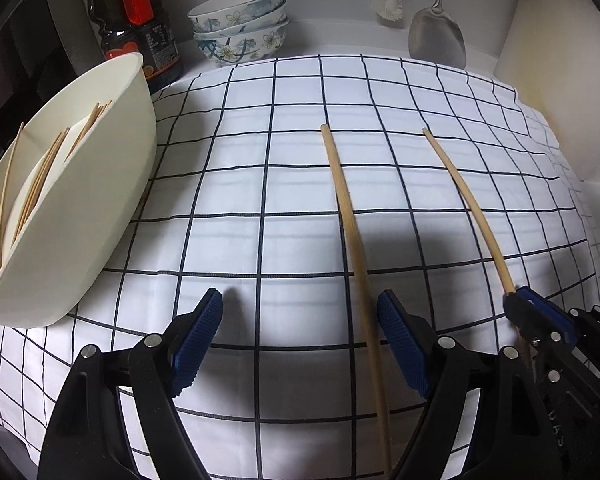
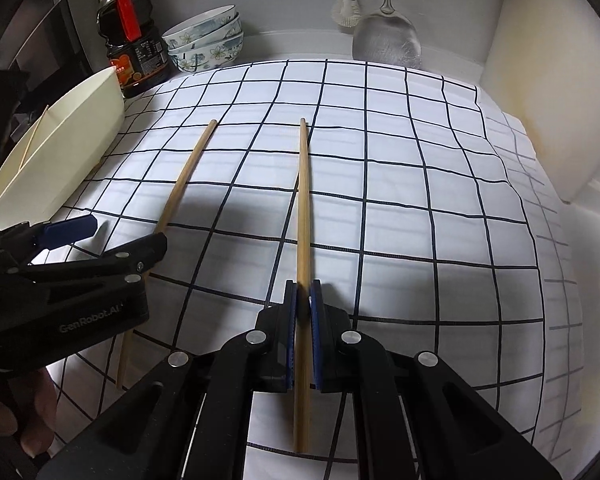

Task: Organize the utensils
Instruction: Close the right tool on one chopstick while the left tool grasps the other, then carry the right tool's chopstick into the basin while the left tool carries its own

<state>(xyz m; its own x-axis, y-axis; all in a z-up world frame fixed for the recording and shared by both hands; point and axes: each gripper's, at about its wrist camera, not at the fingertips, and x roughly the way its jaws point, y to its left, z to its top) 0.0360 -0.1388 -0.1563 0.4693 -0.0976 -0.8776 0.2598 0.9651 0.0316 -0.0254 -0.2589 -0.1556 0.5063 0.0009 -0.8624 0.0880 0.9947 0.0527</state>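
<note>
Beneath the left gripper [image 1: 300, 340], the near end of the loose chopstick [image 1: 354, 248] runs out of frame in the left wrist view, blurred along its lower length. Right wrist view shows that end lying on the checked cloth [image 2: 420, 200], partly covered by the left gripper's black arm. Only the left view shows the thin bamboo sticks [image 1: 40, 176] inside the cream tub [image 1: 100, 208], ahead-left of it. Left gripper: jaws wide apart, empty, straddling the loose chopstick, pads clear of it. Right gripper [image 2: 303, 336]: jaws clamped tight on the second chopstick [image 2: 304, 200], which extends forward over the cloth; whether its far tip rests on the cloth is unclear
</note>
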